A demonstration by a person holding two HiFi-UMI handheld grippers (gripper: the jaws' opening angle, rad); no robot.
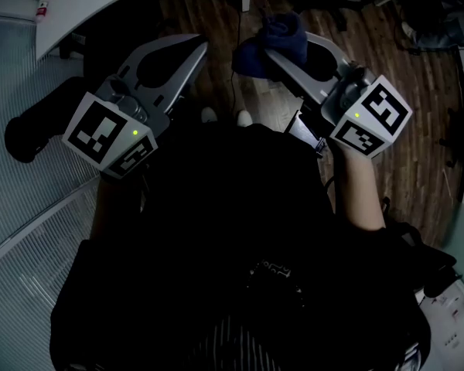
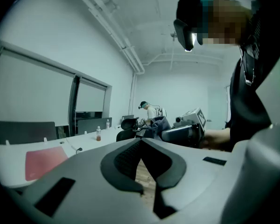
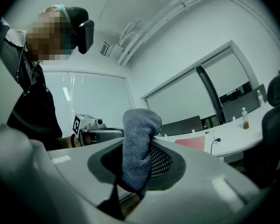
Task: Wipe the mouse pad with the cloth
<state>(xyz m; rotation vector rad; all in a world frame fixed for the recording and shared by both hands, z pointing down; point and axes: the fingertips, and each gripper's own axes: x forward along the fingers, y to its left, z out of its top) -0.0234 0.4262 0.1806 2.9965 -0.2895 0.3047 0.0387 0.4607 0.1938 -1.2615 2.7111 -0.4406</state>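
The right gripper (image 3: 141, 149) pinches the blue cloth (image 3: 136, 139) upright, ready for wiping. The left gripper (image 2: 141, 143) is closed on nothing, idle. The red mouse pad (image 2: 43, 162) lies well apart.

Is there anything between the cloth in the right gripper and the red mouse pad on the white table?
Nothing visible does. The right gripper is shut on the cloth, up in the air, and the mouse pad lies bare on the table; only a cable end lies beside it.
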